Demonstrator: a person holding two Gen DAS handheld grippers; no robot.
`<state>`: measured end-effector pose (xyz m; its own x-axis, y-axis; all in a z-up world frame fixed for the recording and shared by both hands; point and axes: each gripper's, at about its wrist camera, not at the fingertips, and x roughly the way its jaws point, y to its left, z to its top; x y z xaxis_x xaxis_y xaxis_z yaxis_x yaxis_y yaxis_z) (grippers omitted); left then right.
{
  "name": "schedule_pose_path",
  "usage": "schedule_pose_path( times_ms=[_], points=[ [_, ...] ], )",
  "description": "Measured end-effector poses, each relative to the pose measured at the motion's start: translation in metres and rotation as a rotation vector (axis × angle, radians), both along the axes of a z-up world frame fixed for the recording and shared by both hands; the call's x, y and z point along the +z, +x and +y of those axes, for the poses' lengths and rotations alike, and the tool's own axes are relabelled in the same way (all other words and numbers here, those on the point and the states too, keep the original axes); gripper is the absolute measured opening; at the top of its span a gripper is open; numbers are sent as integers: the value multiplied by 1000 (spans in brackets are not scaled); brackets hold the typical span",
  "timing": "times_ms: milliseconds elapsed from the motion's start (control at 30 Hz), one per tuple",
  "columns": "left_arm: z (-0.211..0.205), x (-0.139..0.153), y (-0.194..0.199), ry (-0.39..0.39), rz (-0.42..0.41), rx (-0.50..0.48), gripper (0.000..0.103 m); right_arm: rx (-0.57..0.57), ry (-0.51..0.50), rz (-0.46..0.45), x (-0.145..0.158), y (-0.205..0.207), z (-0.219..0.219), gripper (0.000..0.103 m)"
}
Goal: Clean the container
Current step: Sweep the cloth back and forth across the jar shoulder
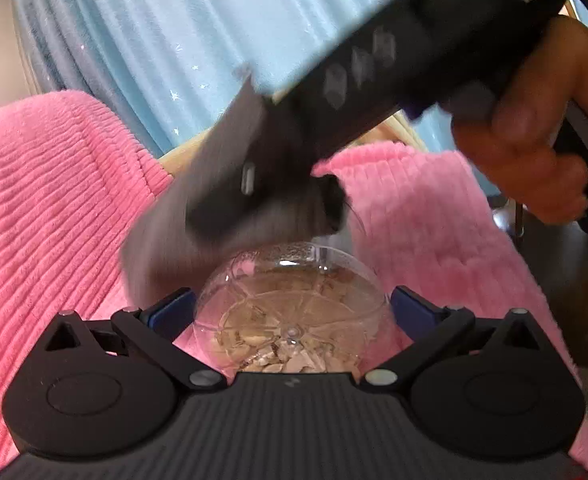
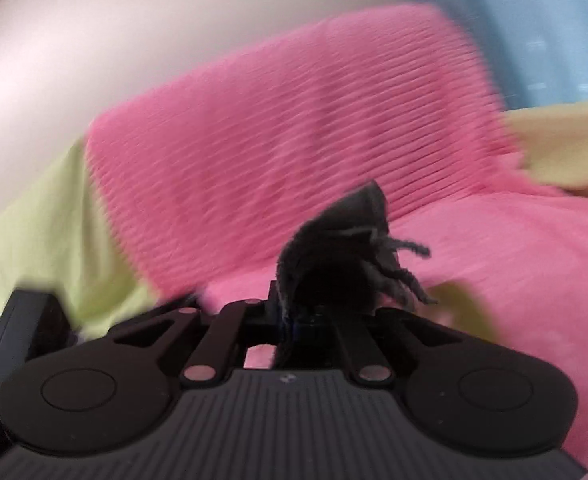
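Note:
A clear round plastic container with pale crumbs and flakes inside sits between the blue pads of my left gripper, which is shut on its sides. Just above the container, blurred by motion, my right gripper comes down from the upper right with a person's hand on its handle. It carries a grey cloth that hangs at the container's far left rim. In the right wrist view my right gripper is shut on the dark grey frayed cloth, which sticks up past the fingers.
A pink ribbed towel covers the surface and the backrest behind it. A light blue curtain hangs at the back. Yellow-green fabric lies beside the towel, with a pale wall above.

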<state>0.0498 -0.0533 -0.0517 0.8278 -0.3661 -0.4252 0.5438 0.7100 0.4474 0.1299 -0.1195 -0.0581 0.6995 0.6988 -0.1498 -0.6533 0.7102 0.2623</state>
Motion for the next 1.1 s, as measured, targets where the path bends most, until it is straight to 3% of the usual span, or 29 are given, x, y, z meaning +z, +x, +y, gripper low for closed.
schedule_pose_path(
  times_ms=[67,167,233,400,533,667,733,800,933,967,1000,1100],
  points=[
    [-2,-2,0,12,-10,-2,103,-57,-14,-4,0,7,-4,1],
    [-7,-2,-1,21,-32,-12,103,-244,17,14,0,17,-23,2],
    [-8,-1,0,-6,-28,-11,103,-257,68,49,-4,20,-34,2],
    [22,11,19,-289,145,24,103,-255,73,48,-4,20,-36,2],
    [34,11,33,-376,225,17,103,-249,81,52,-5,18,-36,2],
    [32,11,28,-352,222,14,103,-244,89,52,-4,17,-34,2],
    [21,15,20,-263,142,-1,103,-242,96,52,-3,15,-35,2],
    [11,20,8,-175,49,4,96,-230,102,47,-2,15,-33,3],
    [17,27,4,-175,-24,61,93,-202,97,38,1,15,-25,3],
    [23,29,7,-229,12,66,95,-199,93,39,1,15,-23,3],
    [29,29,10,-279,46,70,103,-198,89,42,1,15,-23,3],
    [36,26,17,-298,90,48,103,-199,98,52,0,15,-26,2]
  ],
)
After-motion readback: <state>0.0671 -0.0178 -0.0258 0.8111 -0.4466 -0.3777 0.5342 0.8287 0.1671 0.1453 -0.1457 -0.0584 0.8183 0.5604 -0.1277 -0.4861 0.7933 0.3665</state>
